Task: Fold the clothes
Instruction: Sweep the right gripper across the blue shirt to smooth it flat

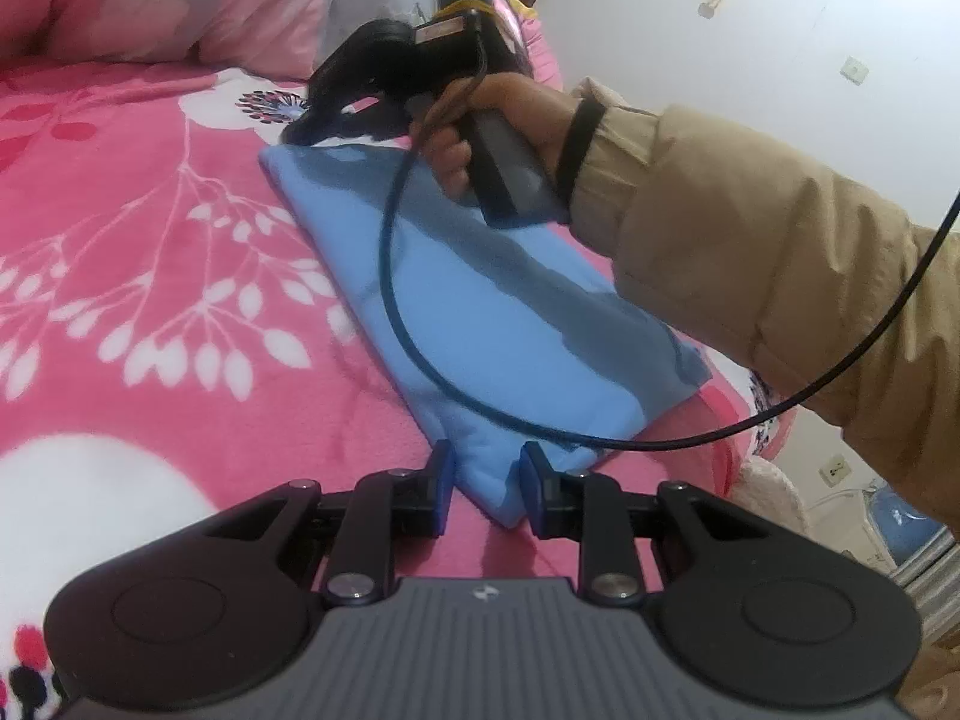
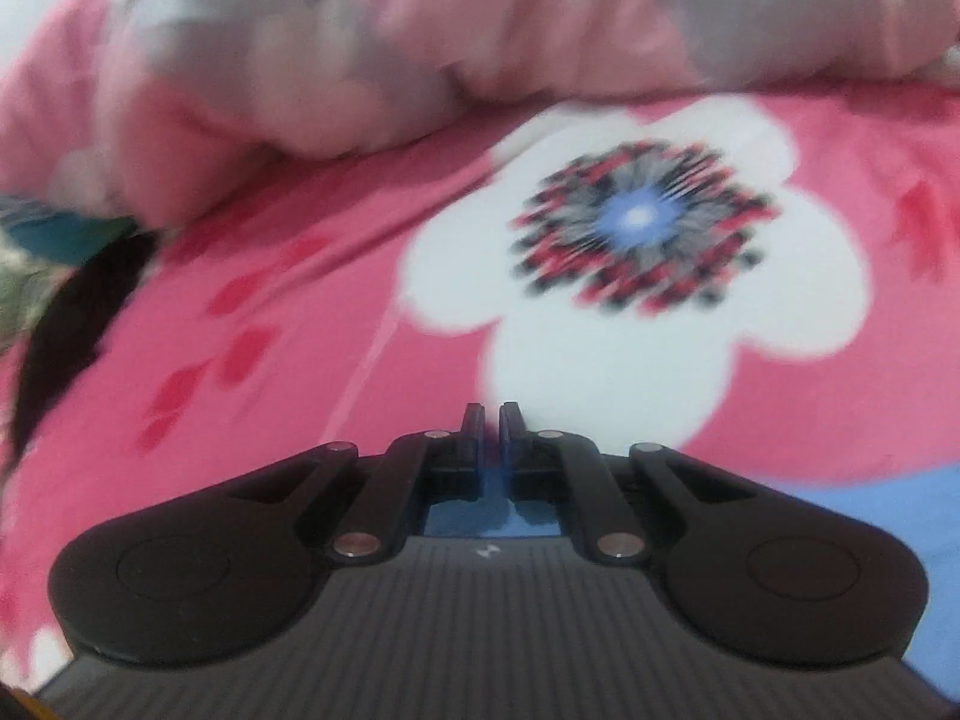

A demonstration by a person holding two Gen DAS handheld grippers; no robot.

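Observation:
A folded light-blue garment (image 1: 480, 324) lies as a long strip on the pink floral bedspread (image 1: 150, 210). My left gripper (image 1: 487, 471) is at its near end, and its blue pads pinch the thick near corner between them. A hand in a beige sleeve (image 1: 750, 276) holds my right gripper (image 1: 298, 133), whose tips rest at the garment's far corner. In the blurred right wrist view that gripper (image 2: 492, 414) is shut, with white bedspread showing past its tips. Blue cloth (image 2: 870, 498) shows below and to the right of it.
Pink and grey pillows (image 1: 198, 0) are piled at the head of the bed. A black cable (image 1: 408, 324) from the right gripper loops across the garment. The bed's right edge drops off beside a white wall (image 1: 780, 30). Dark clothing (image 2: 66, 312) lies at the left.

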